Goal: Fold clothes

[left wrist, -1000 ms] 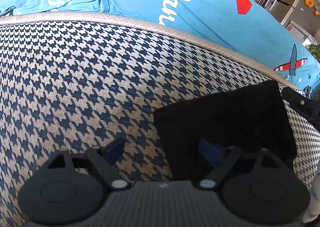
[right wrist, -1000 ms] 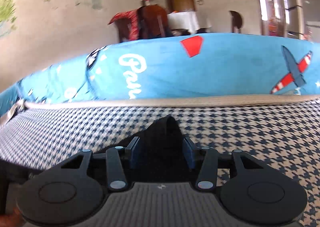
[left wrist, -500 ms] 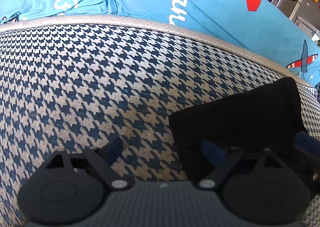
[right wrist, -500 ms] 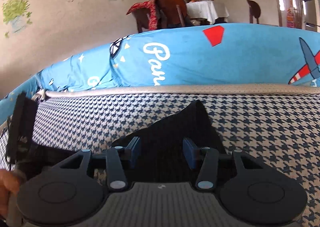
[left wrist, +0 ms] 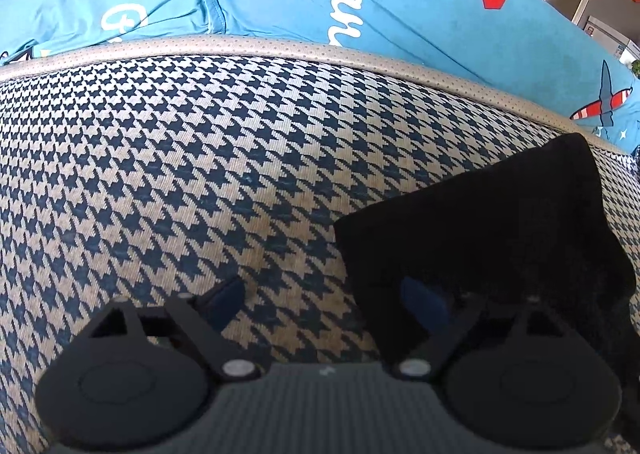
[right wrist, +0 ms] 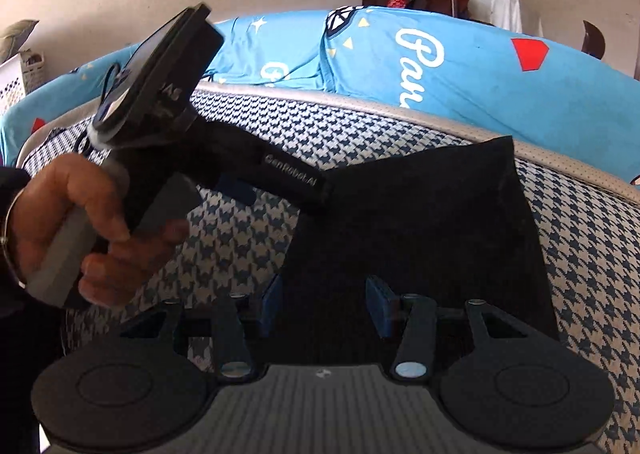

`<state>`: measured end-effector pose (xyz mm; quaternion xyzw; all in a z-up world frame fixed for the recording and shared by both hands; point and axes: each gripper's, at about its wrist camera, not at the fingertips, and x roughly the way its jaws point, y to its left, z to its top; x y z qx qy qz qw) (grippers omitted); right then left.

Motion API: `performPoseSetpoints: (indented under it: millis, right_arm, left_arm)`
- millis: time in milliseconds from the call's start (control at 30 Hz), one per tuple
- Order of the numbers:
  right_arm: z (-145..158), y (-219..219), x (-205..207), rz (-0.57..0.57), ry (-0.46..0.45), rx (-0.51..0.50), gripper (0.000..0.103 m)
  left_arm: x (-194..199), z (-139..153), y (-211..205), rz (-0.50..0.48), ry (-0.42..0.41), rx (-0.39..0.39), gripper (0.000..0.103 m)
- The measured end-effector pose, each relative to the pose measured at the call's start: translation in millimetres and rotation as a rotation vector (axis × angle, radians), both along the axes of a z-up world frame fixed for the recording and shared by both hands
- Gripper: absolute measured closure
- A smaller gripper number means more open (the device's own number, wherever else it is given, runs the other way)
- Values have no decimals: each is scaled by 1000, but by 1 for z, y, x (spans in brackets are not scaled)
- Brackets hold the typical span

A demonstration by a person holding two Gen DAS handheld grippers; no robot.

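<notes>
At the lower right of the left wrist view, a folded black cloth [left wrist: 480, 238] lies on the houndstooth cushion [left wrist: 200, 174]; the left gripper [left wrist: 324, 302] stands wide with nothing gripped, while the right gripper [right wrist: 324, 300], half parted, straddles the cloth, grip unclear.

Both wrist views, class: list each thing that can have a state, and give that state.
black garment: folded flat on the houndstooth cushion.
left gripper: open, empty, one finger over the garment's edge.
right gripper: part open above the garment; grip unclear.
blue printed cover: draped behind the cushion.
</notes>
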<state>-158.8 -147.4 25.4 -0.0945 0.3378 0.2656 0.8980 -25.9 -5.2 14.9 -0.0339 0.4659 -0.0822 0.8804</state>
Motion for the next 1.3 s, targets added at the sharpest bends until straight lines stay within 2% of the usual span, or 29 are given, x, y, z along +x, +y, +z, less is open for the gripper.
performPoseSetpoints:
  millis: [133,267,467,767,967,1200,1300]
  right_arm:
    - [-15,10,-7,44,26,-114,56]
    - [-18,9,-13,86,37,-154,56]
    - [-18,3,-18,118,58,-166,56]
    - [-8,-4,-19,162,84,-165,56]
    - [8,-20,-9,75,32,-73,56]
    - [20,-35,15,-76,-29,2,56]
    - [22,-42,26,-122,-29,16,56]
  left_arm:
    - [4,-4,-6,-4,-29,53,8]
    - [11,-7,-9,3,-41,73,4]
    - [16,-10,-12,4,-52,95,1]
    - [19,-4,-3,50,-50,40,1]
    - [16,3,-1,50,-78,-1,1]
    - [6,5,-12,-1,-98,15,1]
    - [3,6,-15,-17,-100,15,1]
